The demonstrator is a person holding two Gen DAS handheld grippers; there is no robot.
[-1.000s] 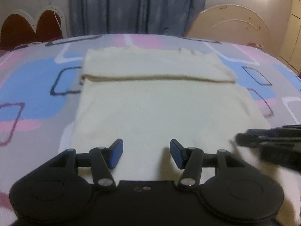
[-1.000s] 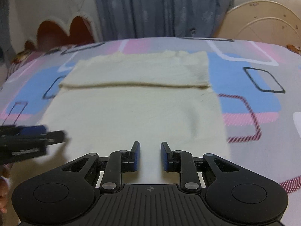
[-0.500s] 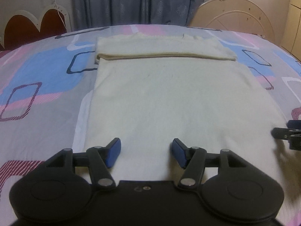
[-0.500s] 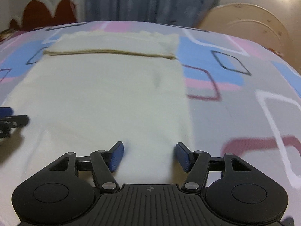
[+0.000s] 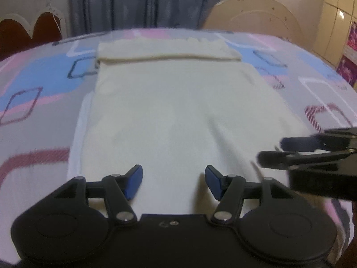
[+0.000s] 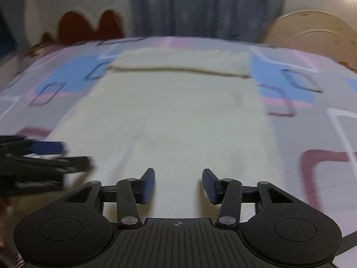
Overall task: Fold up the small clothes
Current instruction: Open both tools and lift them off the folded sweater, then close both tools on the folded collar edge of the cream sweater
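A cream garment (image 5: 174, 102) lies flat on the bed, its far end folded over into a band (image 5: 165, 51). It also shows in the right wrist view (image 6: 169, 116). My left gripper (image 5: 173, 182) is open and empty over the garment's near edge, left of centre. My right gripper (image 6: 178, 184) is open and empty over the near edge further right. Each gripper shows from the side in the other's view: the right one (image 5: 312, 154) and the left one (image 6: 40, 156).
The bed sheet (image 5: 33, 93) is grey with blue, pink and maroon squares. A red headboard (image 5: 29, 33) stands at the back left, dark curtains (image 5: 142, 2) behind, and a cream round board (image 5: 256, 13) at the back right.
Both grippers have drawn back toward each other over the garment's near edge; each again shows large in the other's view. The right gripper opened wider than a second ago. The garment lies unchanged.
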